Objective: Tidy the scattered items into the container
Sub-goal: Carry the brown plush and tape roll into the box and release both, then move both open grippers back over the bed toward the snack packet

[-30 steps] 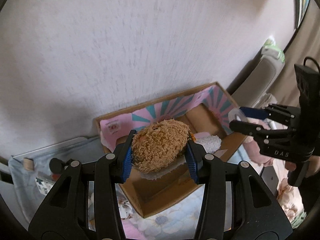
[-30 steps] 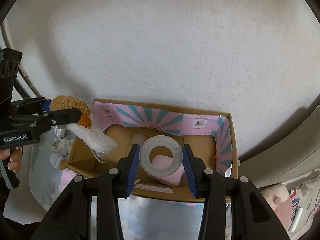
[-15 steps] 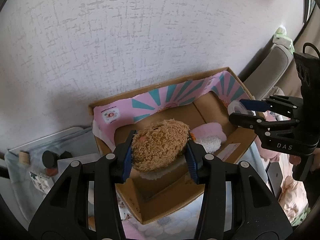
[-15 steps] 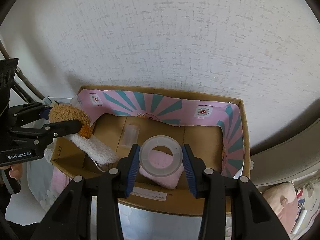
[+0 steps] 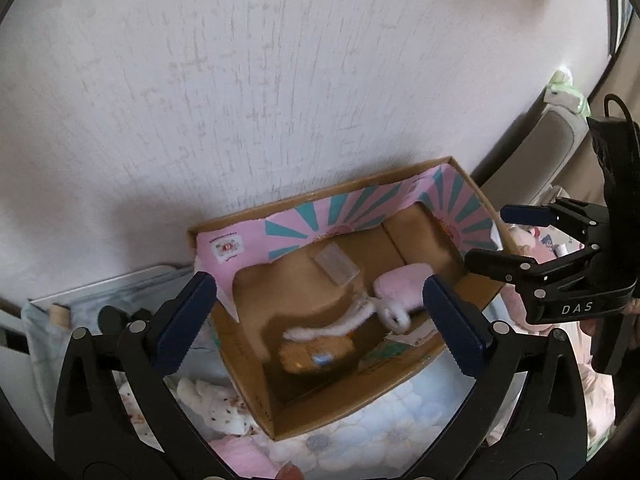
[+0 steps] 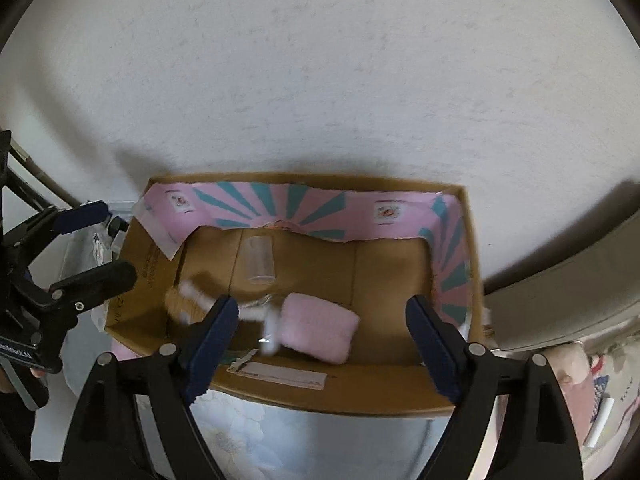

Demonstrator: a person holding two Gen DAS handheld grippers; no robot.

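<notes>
The cardboard box (image 5: 320,196) with a pink and teal liner stands against the wall. My left gripper (image 5: 320,316) hangs over it, its jaws opening wide with nothing between them. Below it the brown plush toy (image 5: 316,354) lies blurred on the box floor, its white fuzzy strip (image 5: 332,326) beside it. My right gripper (image 6: 322,328) is over the box (image 6: 304,178) too, jaws opening and empty. The translucent ring (image 6: 269,330) is a blur next to the pink pad (image 6: 316,330). A clear plastic cup (image 6: 260,260) lies near the back wall.
The box sits on a floral sheet (image 5: 380,432). A white plush (image 5: 212,400) and small bottles (image 5: 108,316) lie left of it. A grey cushioned chair (image 5: 556,140) stands to the right. The textured wall rises right behind the box.
Both grippers went from shut to open. The brown plush dropped out of the left jaws into the box, and the ring fell from the right jaws beside the pink pad.
</notes>
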